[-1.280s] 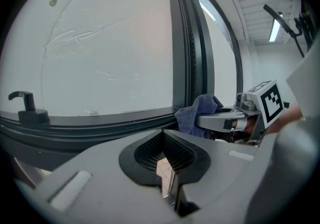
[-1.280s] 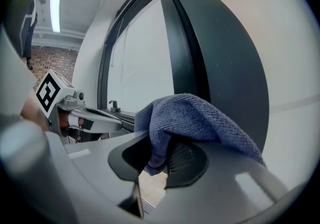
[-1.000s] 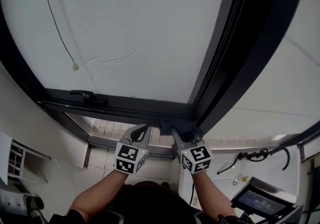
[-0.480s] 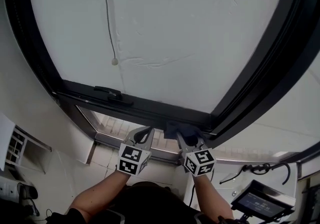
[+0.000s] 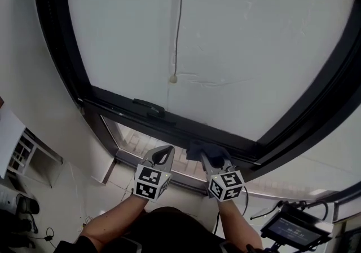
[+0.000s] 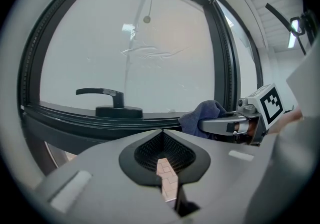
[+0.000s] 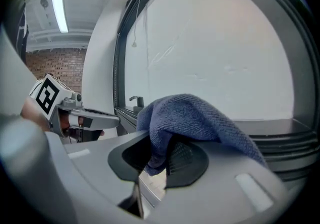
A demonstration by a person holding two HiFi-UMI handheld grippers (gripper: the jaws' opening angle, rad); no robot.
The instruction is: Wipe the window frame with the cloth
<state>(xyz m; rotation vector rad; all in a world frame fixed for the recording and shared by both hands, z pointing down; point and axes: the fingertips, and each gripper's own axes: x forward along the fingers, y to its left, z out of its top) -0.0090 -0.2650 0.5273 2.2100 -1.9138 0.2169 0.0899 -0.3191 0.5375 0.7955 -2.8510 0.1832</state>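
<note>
Biggest thing ahead of you: the white frosted window pane [image 5: 237, 43], filling most of the head view.

The dark metal window frame [image 5: 121, 105] runs round it. Its bottom rail slants down to your right and meets an upright bar at the lower right.

A black lever handle [image 5: 148, 109] sits on the bottom rail, left of both grippers. The left gripper view shows it lying level [image 6: 102, 93].

The blue terry cloth [image 5: 204, 147] is bunched up and lies against the bottom rail, near the corner with the upright bar. It is well right of the handle.

Your right gripper [image 5: 210, 159] has its fingers clenched on the cloth. In the right gripper view [image 7: 162, 160] a fold of cloth [image 7: 195, 113] hangs down between them and the rest drapes over the top.

Your left gripper [image 5: 162, 154] sits just beside the right one, on its left and below the rail. Its fingers are closed together with nothing between them [image 6: 162, 135]. Whether it touches the frame, I can't tell.

The left gripper view also shows the right gripper [image 6: 230, 124] side-on, with the cloth [image 6: 202, 113] at its tip on the rail.

Smallest: a thin pull cord with a small white bead [image 5: 173, 79] hangs in front of the pane, above the handle.
</note>
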